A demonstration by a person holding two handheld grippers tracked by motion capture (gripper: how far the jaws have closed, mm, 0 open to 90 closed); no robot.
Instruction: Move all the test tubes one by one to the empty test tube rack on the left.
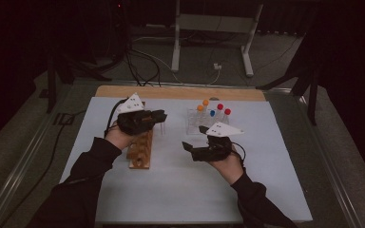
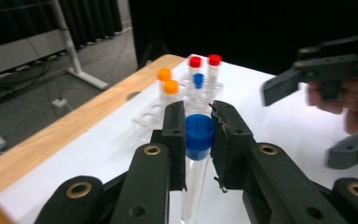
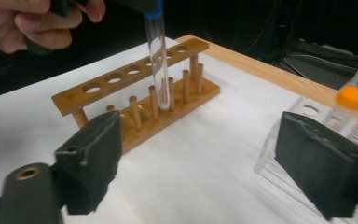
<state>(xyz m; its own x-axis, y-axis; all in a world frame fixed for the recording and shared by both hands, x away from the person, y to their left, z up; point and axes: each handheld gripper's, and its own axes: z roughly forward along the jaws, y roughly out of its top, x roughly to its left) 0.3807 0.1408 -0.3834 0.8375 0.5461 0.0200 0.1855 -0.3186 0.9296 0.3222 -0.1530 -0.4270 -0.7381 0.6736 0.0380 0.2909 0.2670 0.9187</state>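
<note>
left tongs: clamped on blue-capped tube, seemingly above wooden rack, frame centre | right tongs: wide apart, empty

On the desk the wooden rack stands to the left and the clear rack to the right, farther back. Capped tubes stand in the clear rack. The left tongs hold a tube above the wooden rack.
</note>
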